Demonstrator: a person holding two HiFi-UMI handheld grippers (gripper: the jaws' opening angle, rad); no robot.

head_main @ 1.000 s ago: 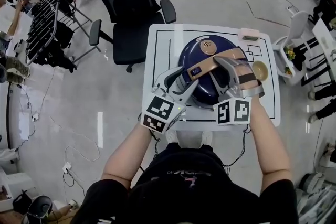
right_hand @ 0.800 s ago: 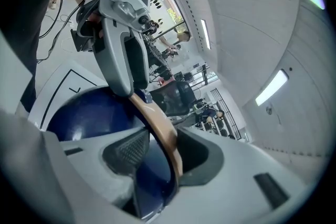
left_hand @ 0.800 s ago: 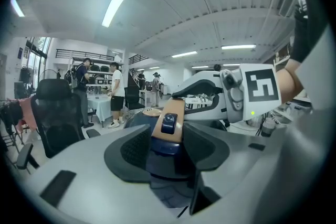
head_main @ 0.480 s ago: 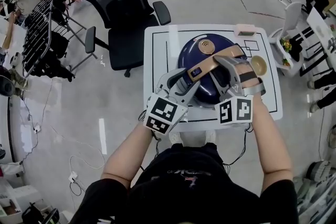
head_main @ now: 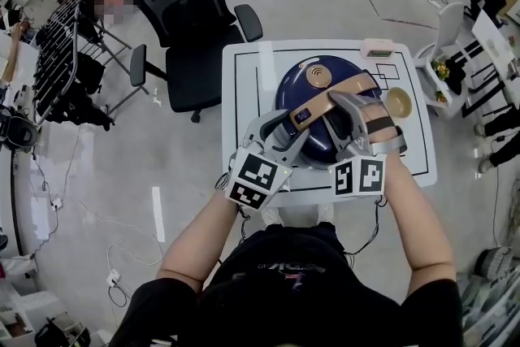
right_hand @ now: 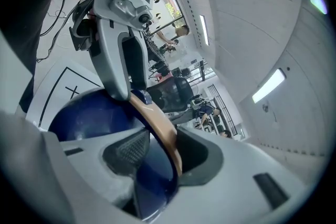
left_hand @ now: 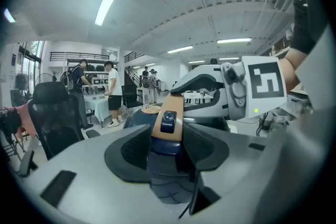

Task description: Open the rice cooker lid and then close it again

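Note:
A dark blue rice cooker [head_main: 302,85] stands on the white table [head_main: 244,85] with its lid down. A tan handle [head_main: 318,106] runs across the lid. My left gripper [head_main: 294,126] is shut on the handle's left end, beside the dark button [left_hand: 168,118]; the handle [left_hand: 167,136] fills the space between its pads. My right gripper [head_main: 351,114] is shut on the handle's right part; in the right gripper view the tan strip [right_hand: 160,126] runs between its pads. The two grippers sit close together, the left gripper [right_hand: 118,60] just beyond the right one's jaws.
A tan bowl [head_main: 400,103] and a pink box [head_main: 379,49] lie on the table's right side. A black office chair [head_main: 191,12] stands behind the table, a metal rack [head_main: 57,45] at far left and a small white stand [head_main: 447,65] at right. People stand in the background.
Both grippers stay on the handle; the left one has tilted a little. The lid has not lifted.

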